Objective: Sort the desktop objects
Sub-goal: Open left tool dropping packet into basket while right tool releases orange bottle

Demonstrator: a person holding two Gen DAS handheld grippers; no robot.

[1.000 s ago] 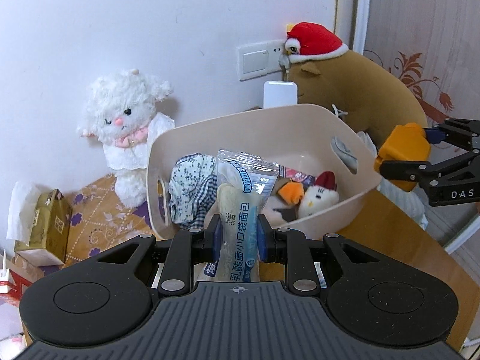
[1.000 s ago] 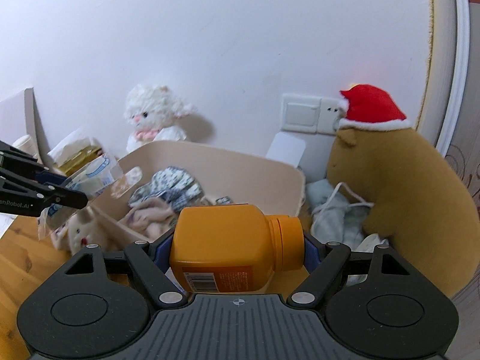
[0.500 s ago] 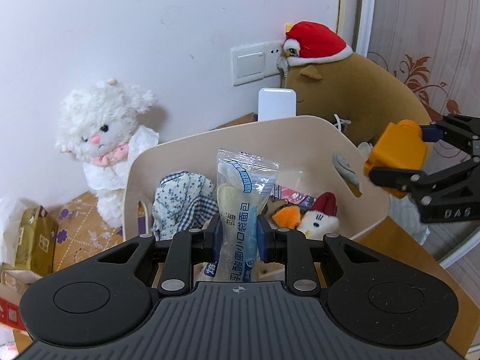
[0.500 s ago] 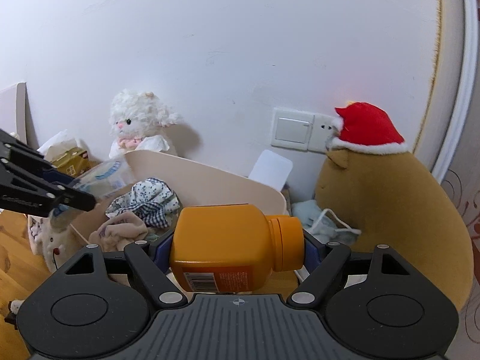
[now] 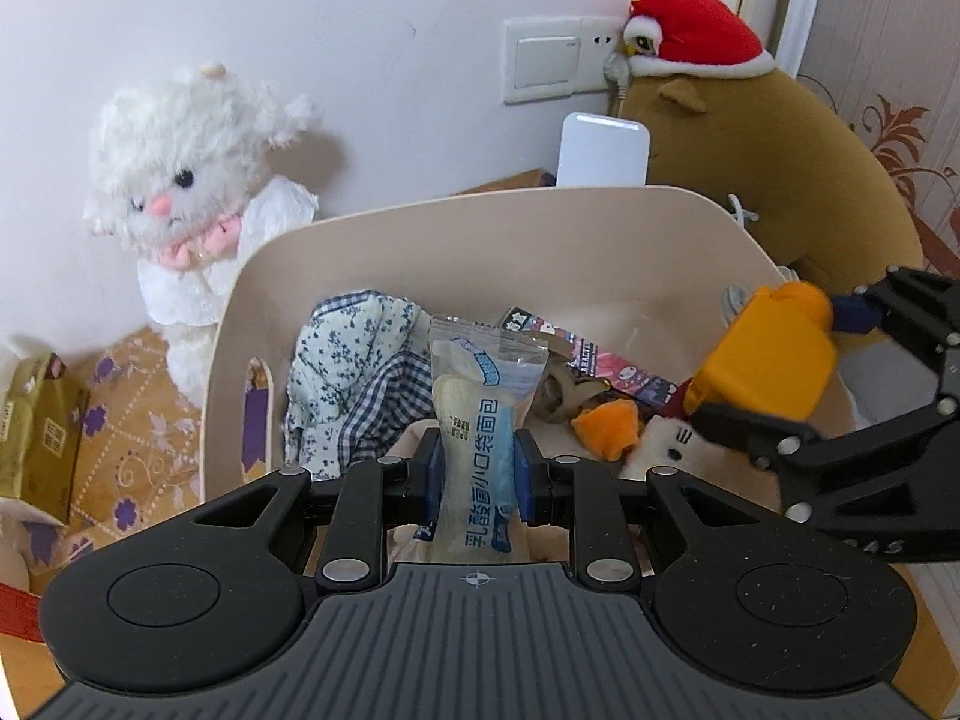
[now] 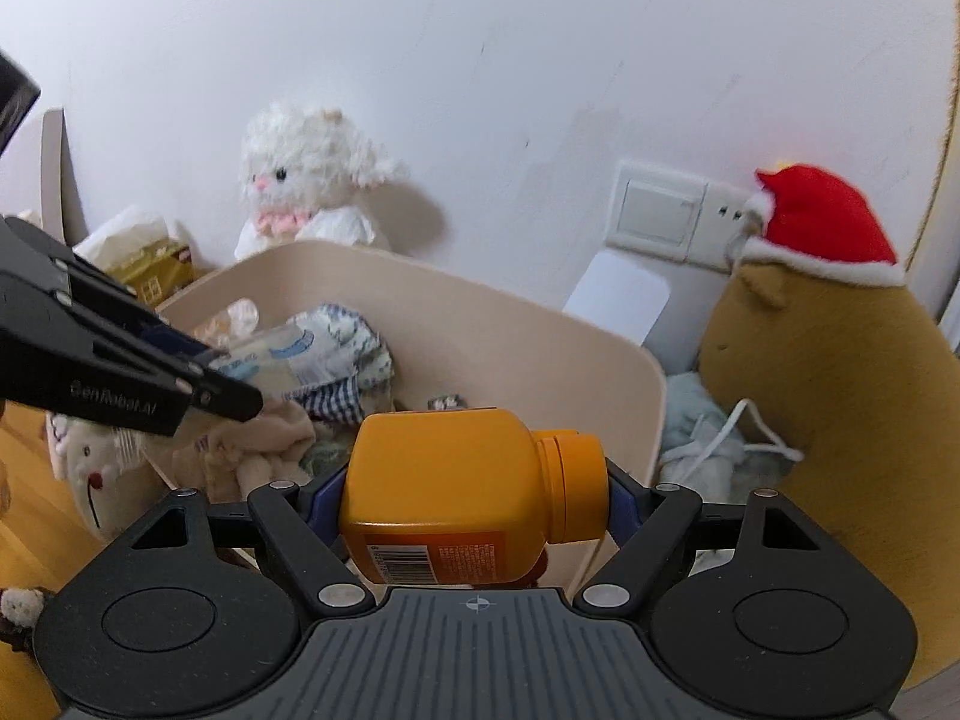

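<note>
Basket (image 5: 456, 240) now looming closer beyond both jaws, bread packet (image 5: 474, 450) clamped narrow in left, orange bottle (image 6: 462, 474) gripped wide in right, both near ready for dropping in.

- A wooden tabletop (image 6: 24, 492) carries a beige bin (image 5: 540, 240).
- Left of the bin: a white plush lamb (image 5: 198, 180) and a gold tissue box (image 5: 36, 426).
- Right of the bin: a brown plush in a red hat (image 5: 780, 150).
</note>
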